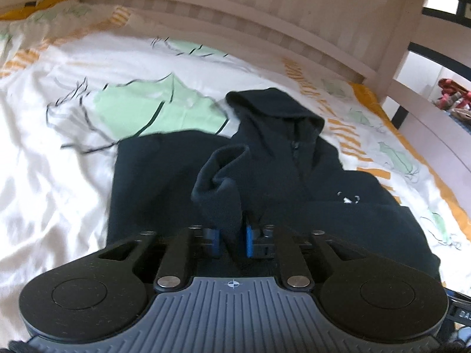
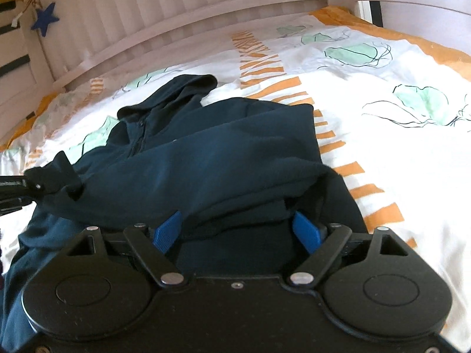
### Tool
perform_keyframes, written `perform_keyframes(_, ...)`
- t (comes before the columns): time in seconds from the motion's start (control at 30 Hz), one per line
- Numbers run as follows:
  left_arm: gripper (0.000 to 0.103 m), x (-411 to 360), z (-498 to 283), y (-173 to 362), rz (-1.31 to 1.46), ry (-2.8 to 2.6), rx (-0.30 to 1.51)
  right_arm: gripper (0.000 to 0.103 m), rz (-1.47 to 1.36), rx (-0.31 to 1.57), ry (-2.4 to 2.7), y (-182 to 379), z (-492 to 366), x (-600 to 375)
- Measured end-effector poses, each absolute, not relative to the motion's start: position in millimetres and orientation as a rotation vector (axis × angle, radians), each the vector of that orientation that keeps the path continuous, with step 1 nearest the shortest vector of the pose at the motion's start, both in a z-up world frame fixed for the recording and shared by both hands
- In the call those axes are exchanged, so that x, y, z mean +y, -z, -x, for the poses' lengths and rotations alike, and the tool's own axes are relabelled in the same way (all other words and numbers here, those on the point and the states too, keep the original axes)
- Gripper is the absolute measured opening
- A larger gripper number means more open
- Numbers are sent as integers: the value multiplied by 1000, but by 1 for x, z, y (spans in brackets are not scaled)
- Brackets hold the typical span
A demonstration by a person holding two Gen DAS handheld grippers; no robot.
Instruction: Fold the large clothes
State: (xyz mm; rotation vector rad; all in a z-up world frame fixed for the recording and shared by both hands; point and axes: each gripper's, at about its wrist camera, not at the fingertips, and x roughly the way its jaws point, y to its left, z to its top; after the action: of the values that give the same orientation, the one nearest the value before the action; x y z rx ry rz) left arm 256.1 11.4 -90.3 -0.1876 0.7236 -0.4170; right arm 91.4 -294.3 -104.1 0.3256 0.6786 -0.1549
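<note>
A dark navy hoodie (image 1: 294, 158) lies spread on the bed with its hood (image 1: 273, 103) pointing toward the rail. In the left wrist view a sleeve (image 1: 220, 173) rises from the garment and runs down between my left gripper's (image 1: 232, 231) blue pads (image 1: 249, 241), which stand close together and press on it. In the right wrist view my right gripper (image 2: 237, 220) stands wide open at the hoodie's (image 2: 206, 153) near edge. A fold of fabric lies over its blue pads (image 2: 166, 231) and hides the tips. The left gripper (image 2: 38, 184) shows at the far left, holding the sleeve end.
The bed is covered by a white duvet (image 1: 59, 153) with green and orange prints. A pale slatted wooden rail (image 1: 235, 23) runs behind it. A blue star (image 2: 45, 19) hangs at the left of the rail. The duvet (image 2: 397, 147) lies bare to the right of the hoodie.
</note>
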Motion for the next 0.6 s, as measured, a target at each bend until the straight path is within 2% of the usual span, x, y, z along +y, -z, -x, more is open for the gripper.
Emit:
perform_keyframes(0.13,39,29,-254,96,200,374,735,84,-297,690,140,99,-85,-287)
perform_keyframes(0.27,39,48,-253,95,193,334,728,84,-282,688,119,94,-78,-280)
perform_keyframes(0.4,45,59,-252,87,142,279,723,84,-269,681,100,89,-70,-273)
perform_keyframes(0.57,48,67,-246,72,114,228,675,84,-238,618,83,74,-65,-264)
perform_keyframes(0.6,51,66,-245,68,112,231,663,84,-226,597,81,70,-66,-263)
